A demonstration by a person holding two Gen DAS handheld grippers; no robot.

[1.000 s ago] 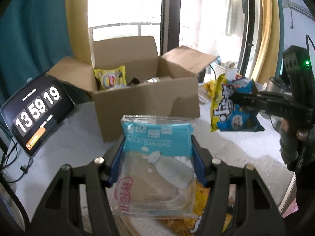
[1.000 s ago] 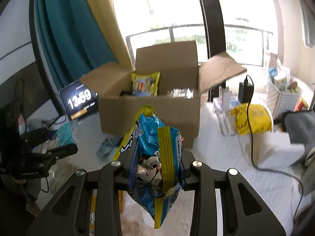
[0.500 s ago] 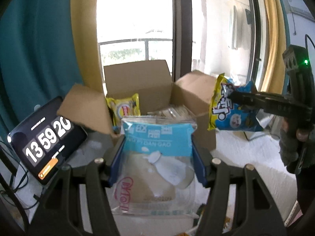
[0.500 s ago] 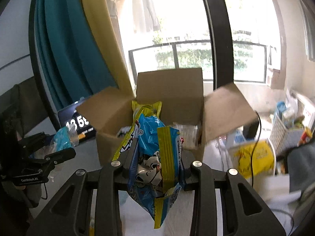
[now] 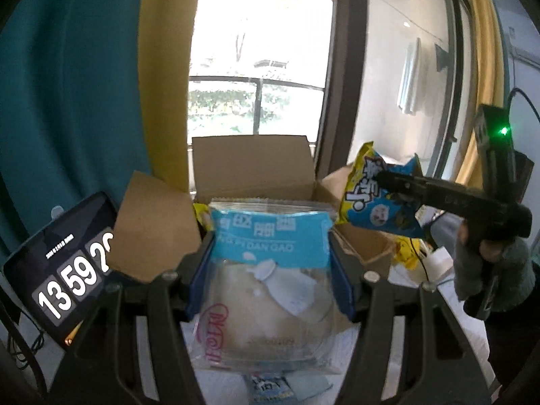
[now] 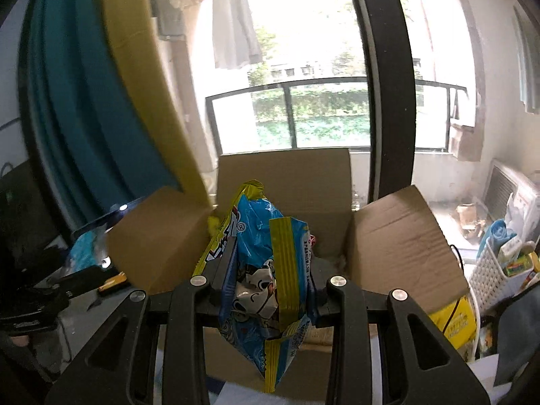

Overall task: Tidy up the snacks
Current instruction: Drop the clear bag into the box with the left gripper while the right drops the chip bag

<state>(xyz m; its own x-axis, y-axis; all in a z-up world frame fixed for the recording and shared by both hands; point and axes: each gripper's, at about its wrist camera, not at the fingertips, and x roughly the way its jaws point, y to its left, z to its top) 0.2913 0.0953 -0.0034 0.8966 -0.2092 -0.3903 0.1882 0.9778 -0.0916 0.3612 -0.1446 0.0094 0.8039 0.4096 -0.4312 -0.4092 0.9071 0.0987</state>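
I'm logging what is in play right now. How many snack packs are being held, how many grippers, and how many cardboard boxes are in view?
Snack packs held: 2, the clear cake pack and the blue and yellow snack bag
Grippers: 2, the left gripper and the right gripper
Cardboard boxes: 1, the open cardboard box
Total: 5

Matt brown cardboard box (image 6: pixel 283 182), glossy plastic snack bag (image 6: pixel 266 266), clear shiny cake wrapper (image 5: pixel 270 290).

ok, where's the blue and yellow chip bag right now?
The blue and yellow chip bag is pinched in the right claw, held up in front of the open cardboard box; in the left wrist view it hangs by the box's right flap.
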